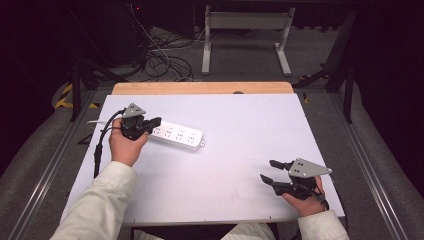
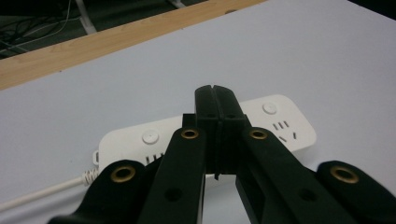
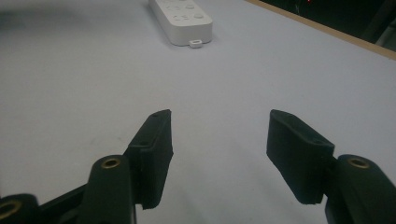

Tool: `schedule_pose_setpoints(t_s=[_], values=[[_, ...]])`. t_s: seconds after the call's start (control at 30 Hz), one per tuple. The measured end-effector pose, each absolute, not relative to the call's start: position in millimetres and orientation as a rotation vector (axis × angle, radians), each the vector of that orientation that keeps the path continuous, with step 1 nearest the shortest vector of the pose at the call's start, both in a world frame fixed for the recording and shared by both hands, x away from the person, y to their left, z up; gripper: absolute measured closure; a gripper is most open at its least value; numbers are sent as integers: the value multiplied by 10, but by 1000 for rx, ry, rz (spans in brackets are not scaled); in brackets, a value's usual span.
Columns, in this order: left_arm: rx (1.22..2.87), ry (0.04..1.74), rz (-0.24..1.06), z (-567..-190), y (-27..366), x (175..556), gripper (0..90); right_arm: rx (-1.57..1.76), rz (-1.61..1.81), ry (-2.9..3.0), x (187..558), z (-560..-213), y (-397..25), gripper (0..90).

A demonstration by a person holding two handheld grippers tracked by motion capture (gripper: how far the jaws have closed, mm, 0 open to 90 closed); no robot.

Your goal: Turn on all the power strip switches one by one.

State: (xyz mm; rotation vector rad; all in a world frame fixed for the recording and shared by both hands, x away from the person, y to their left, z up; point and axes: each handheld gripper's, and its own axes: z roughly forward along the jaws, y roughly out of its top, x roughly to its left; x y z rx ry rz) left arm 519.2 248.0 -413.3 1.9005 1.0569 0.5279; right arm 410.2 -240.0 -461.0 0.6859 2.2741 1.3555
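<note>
High view is showing the left gripper (image 1: 156, 121) hovering over the near-left end of the strip (image 1: 177, 135), which is lying flat on the left half of the counter (image 1: 240, 150). In the left gripper view its jaws are pressing together with nothing between them, right above the strip's sockets. The right gripper (image 1: 270, 171) is sitting well apart at the counter's near right, its jaws standing spread and holding nothing.

Bright table; dark, dim surroundings
</note>
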Motion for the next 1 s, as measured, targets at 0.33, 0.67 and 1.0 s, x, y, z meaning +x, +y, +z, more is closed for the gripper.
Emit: schedule_pose_setpoints(t_s=[0.33, 0.67, 1.0], values=[[1899, 1148, 526, -4303, 2512, 5462, 898, 683, 1357, 2282, 4110, -4616, -2400, 411], [1909, 1190, 528, -4453, 2521, 5602, 897, 681, 1360, 2285, 4109, -4616, -2399, 411], [1929, 1218, 531, -4542, 2532, 5668, 898, 679, 1361, 2286, 4108, -4617, -2399, 411]])
